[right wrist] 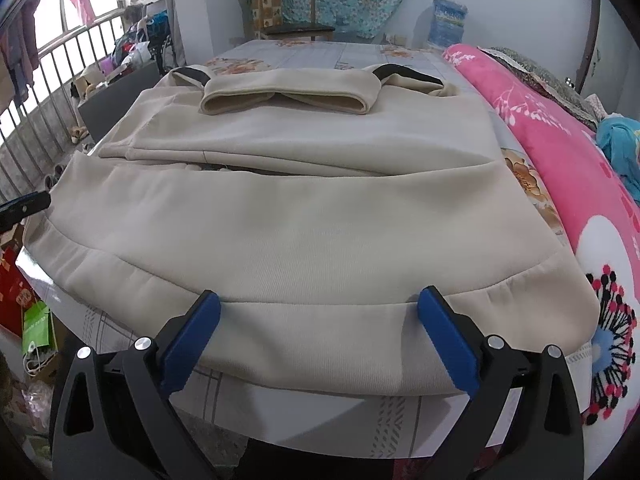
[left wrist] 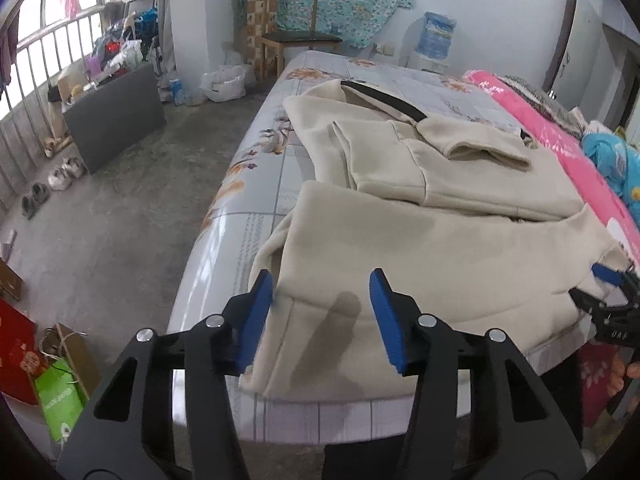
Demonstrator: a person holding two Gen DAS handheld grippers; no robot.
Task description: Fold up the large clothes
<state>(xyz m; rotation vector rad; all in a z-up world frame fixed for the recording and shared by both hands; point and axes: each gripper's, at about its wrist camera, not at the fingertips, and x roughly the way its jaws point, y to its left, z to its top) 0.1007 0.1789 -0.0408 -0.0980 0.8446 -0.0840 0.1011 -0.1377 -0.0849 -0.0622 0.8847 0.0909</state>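
A large beige sweatshirt [left wrist: 432,248] lies flat on the bed [left wrist: 248,184], its sleeves folded in across the body and its hem toward me. My left gripper [left wrist: 322,312] hangs over the hem's left corner, jaws apart, with cloth lying between the blue pads [left wrist: 256,320] but not pinched. In the right wrist view the sweatshirt [right wrist: 304,224] fills the bed [right wrist: 312,52]. My right gripper [right wrist: 320,320] stands wide open around the middle of the hem. The right gripper [left wrist: 608,280] also shows at the hem's far corner, and the left gripper [right wrist: 24,206] at the left edge.
A pink flowered quilt [right wrist: 560,152] runs along the bed's right side, with a blue cloth [left wrist: 616,160] beyond it. A wooden chair [left wrist: 296,36] stands past the bed. On the floor to the left are a dark board [left wrist: 116,116], shoes [left wrist: 60,176] and bags [left wrist: 60,396].
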